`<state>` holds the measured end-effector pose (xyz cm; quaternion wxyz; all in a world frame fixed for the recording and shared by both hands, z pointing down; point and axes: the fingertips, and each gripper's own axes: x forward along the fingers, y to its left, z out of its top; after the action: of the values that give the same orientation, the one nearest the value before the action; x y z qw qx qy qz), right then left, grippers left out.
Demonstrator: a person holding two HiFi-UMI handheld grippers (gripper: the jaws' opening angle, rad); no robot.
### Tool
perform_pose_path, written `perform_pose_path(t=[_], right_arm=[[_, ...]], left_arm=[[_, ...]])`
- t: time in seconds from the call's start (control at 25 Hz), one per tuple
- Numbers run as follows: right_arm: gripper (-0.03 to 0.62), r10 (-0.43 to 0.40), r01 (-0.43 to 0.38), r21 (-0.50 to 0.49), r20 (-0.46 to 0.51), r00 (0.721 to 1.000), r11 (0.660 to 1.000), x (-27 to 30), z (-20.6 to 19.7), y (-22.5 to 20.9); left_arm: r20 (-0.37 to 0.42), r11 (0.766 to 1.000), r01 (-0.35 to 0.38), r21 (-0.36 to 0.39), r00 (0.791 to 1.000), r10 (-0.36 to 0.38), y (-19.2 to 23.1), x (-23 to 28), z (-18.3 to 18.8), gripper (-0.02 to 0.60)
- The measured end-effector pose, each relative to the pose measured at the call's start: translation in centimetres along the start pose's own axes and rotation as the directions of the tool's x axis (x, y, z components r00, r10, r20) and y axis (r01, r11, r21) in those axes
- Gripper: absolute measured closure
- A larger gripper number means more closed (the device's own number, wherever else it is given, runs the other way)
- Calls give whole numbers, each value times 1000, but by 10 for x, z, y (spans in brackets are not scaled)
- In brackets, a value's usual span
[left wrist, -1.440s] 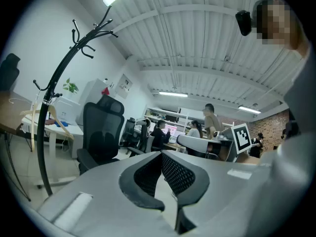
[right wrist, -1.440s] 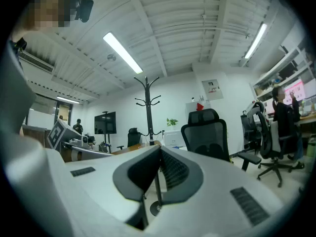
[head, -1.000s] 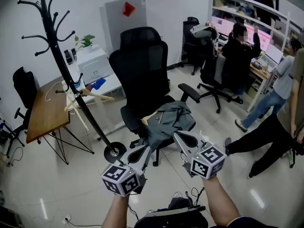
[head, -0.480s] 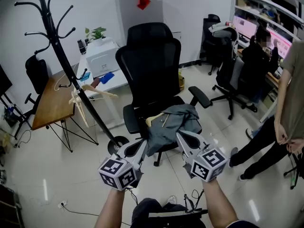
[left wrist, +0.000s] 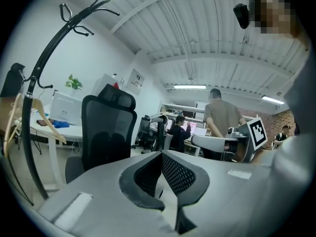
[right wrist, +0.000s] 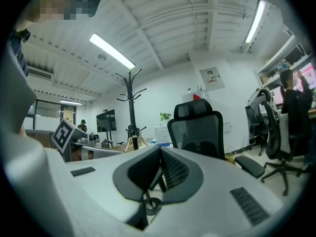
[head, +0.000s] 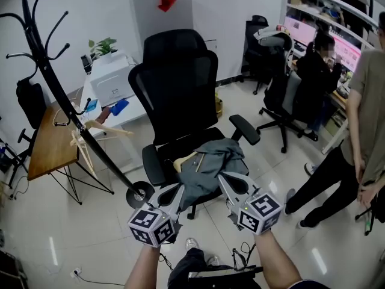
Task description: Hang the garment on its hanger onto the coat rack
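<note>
A grey garment [head: 212, 160] lies crumpled on the seat of a black office chair [head: 177, 83], with a wooden hanger [head: 184, 161] sticking out at its left. The black coat rack [head: 57, 95] stands left of the chair, its round base [head: 139, 193] on the floor. My left gripper [head: 180, 189] and right gripper [head: 221, 179] hover side by side just in front of the garment, both shut and empty. In the left gripper view the jaws [left wrist: 161, 154] meet before the chair; in the right gripper view they [right wrist: 160, 151] point at chair and rack [right wrist: 132, 107].
Bare wooden hangers [head: 89, 134] hang low on the rack. A wooden table [head: 51, 146] and a white desk with a printer [head: 111, 80] stand behind it. People sit and stand at desks on the right [head: 361, 119], with more office chairs [head: 283, 95].
The head view has swung, so rack and chair sit further left. Both grippers stay shut, close together in front of the garment on the chair.
</note>
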<state>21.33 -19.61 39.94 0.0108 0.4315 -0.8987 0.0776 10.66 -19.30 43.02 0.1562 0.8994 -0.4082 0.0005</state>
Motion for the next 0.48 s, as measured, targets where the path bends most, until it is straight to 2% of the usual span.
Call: perform_pose_path(t=[0.2, 0.48], right_arm=[[594, -30, 29, -26, -10, 1000, 999, 31, 12, -18], [594, -81, 80, -21, -46, 996, 997, 55, 3, -32]], left_arm=[[10, 1000, -2, -7, 1000, 2, 33, 23, 6, 581], [28, 999, -27, -39, 999, 28, 71, 46, 15, 581]])
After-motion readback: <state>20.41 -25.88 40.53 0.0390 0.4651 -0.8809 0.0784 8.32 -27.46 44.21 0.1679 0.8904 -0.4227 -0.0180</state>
